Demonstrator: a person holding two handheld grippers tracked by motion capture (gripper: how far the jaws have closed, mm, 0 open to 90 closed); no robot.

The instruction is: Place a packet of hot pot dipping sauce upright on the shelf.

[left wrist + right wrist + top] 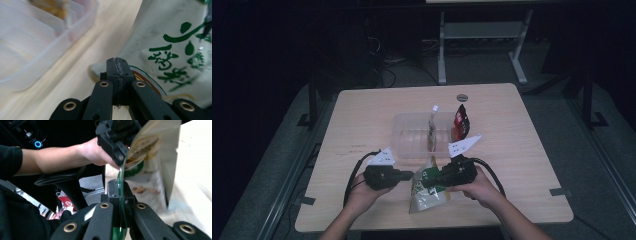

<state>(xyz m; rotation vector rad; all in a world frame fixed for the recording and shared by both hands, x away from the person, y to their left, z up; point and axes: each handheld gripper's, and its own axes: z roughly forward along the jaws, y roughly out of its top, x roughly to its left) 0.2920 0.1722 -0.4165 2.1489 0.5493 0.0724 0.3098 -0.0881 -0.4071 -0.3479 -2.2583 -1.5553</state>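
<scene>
we have the right tool (119, 185) clamped tight on the green top edge of the snack bag (428, 187), and that pinch is what keeps the pouch standing up off the surface (362, 107) instead of slumping flat. seen from the right gripper view, the bag's film runs straight down between the black jaws, so the grip is on the seam, not on the filled belly. over on the other side, our left tool (117, 65) is fully closed too, but with nothing caught in it: its jaws meet in a bare line, with the white, green-lettered face of the bag just beside them on the right. the bag sits at the near edge of the surface, between our two hands. just beyond it waits the clear plastic container (404, 132), already holding a tan packet (432, 127) and a red-and-black packet (460, 122) stood upright, which looks like where this one is headed.
</scene>
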